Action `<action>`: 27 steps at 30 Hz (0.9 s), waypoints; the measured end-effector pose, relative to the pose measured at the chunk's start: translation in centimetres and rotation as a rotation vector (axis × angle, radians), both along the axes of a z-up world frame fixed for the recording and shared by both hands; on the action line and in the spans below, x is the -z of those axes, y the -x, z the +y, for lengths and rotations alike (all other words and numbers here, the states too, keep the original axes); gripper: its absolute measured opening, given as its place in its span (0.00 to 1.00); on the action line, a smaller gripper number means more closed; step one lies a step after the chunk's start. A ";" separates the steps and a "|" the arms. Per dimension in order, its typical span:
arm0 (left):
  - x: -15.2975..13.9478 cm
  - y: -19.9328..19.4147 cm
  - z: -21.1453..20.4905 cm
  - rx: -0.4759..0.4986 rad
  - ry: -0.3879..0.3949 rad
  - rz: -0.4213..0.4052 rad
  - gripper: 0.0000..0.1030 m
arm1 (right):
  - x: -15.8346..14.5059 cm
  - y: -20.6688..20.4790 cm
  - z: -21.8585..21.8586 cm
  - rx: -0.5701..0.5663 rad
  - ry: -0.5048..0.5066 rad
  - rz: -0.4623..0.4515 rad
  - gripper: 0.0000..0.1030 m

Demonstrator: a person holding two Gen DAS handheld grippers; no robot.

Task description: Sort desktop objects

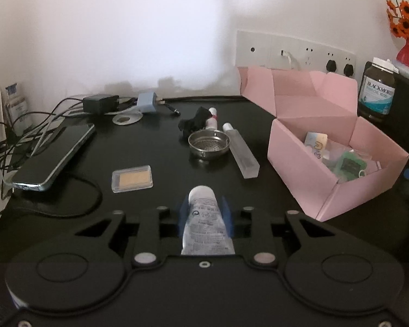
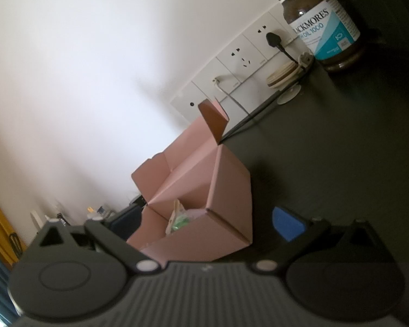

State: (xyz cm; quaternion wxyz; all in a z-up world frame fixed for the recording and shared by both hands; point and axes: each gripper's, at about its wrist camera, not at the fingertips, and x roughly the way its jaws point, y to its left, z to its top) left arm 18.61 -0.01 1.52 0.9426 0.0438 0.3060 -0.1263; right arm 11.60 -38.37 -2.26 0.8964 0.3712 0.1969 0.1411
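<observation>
My left gripper (image 1: pixel 204 215) is shut on a white squeeze tube (image 1: pixel 205 218) with small grey print; its blue pads press on both sides, just above the black desk (image 1: pixel 163 141). To the right stands an open pink paper box (image 1: pixel 308 174) holding several small packets. In the right wrist view the same pink box (image 2: pixel 226 190) lies between the wide jaws of my right gripper (image 2: pixel 199 229). The right blue pad (image 2: pixel 287 224) stands apart from the box wall, and the left pad is hidden.
On the desk ahead lie a clear case with a tan insert (image 1: pixel 132 178), a metal strainer (image 1: pixel 208 143), a frosted glass bottle (image 1: pixel 242 152), a black cloth (image 1: pixel 196 122) and a phone (image 1: pixel 54 158). Chargers and cables crowd the back left. A brown supplement bottle (image 1: pixel 377 87) stands far right.
</observation>
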 end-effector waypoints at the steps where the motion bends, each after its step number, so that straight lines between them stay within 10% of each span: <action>1: 0.3 0.0 -0.1 -0.002 -0.005 0.007 0.26 | 0.0 0.0 0.0 0.000 0.001 0.000 0.99; 15: 1.0 -2.0 -0.4 -0.038 -0.026 0.023 0.37 | 0.0 -0.2 0.2 0.004 -0.009 -0.002 0.99; 17: 1.0 -1.9 -0.5 -0.027 -0.027 0.024 0.25 | 0.0 -0.1 0.1 0.003 -0.005 0.000 0.99; 27: -1.8 1.0 -1.7 0.027 -0.033 -0.104 0.24 | 0.0 0.1 -0.4 -0.002 -0.008 -0.003 0.99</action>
